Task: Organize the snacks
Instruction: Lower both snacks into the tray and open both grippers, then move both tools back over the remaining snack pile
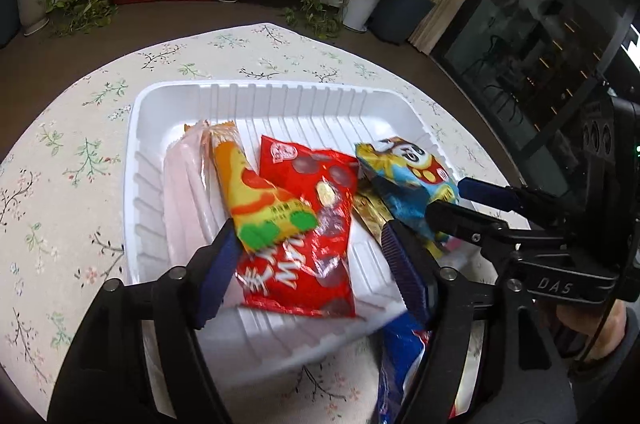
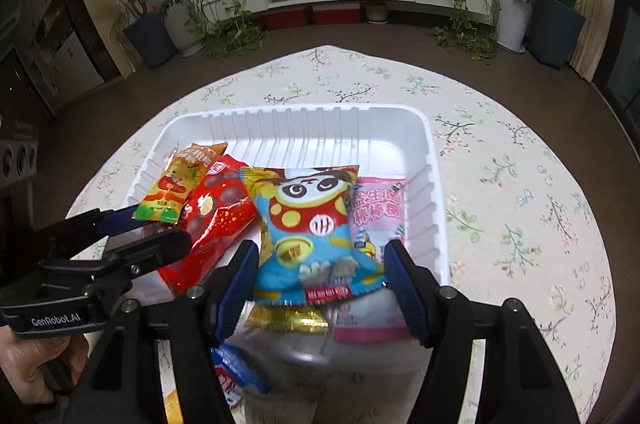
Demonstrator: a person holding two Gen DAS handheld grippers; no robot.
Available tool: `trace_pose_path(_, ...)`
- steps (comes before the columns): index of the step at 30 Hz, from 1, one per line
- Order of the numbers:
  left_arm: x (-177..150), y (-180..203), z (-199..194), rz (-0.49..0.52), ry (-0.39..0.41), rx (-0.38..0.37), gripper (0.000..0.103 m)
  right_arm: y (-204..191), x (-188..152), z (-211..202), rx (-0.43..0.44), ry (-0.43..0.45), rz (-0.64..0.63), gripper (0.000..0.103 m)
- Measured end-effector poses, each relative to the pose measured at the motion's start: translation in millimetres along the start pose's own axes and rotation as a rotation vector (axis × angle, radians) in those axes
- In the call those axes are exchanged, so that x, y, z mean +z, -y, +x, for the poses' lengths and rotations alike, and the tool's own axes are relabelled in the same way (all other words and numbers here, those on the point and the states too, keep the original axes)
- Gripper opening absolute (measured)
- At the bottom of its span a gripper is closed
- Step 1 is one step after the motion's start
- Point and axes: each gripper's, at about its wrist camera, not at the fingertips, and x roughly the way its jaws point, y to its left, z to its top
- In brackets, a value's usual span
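Currently: snacks going into ribbed white plastic tray (image 2: 434, 183).
Left gripper (image 1: 308, 260) and right gripper (image 2: 320, 280) both spread wide, empty; next, collect blue packet (image 2: 236, 372) outside.

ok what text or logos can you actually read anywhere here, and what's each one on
"DAS": on the right gripper, seen from the left wrist view.
"GenRobot.AI": on the left gripper, seen from the right wrist view.
"益生" and "棒棒糖": on the pink packet; the rest is cut off.
"川": on the blue panda packet.
Print on the red packet and the orange-yellow packet is too blurred to read.
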Motion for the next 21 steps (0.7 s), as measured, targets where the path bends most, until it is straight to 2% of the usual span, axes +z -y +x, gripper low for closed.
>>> trace_pose_path(3,-6.3,7.2,-2.7,0.012,-0.002,-0.001,0.070,-1.1,-4.8,-2.3,0.005,-0.014,-0.023,0.069)
trace_pose_path(6,-11.9,13.8,-1.2,0.023,-0.021,-0.004,0.070,-3.7,-12.3,1.7,0.011,-0.063,-0.043,0.069)
trace_pose_path(10,-20.3,15.9,7.4,0.016,-0.079,-0.015,0.071,-5.6,-21.6,9.8,0.014,-0.129,-0.058,0.069)
trace_pose_path(11,-23.1,16.2,11.6,0.017,-0.107,-0.015,0.071,-5.0,-22.9,9.3,0.019,-0.126,-0.051,0.069)
trace_pose_path(14,-28.7,21.9,13.4,0.047,-0.114,0.005,0.071,-1.6,-24.0,8.2,0.040,-0.139,-0.019,0.068)
trace_pose_path(21,-33.9,22.9,12.2,0.034,-0.128,0.001,0.071,-0.6,-26.9,1.5,0.052,-0.156,-0.029,0.068)
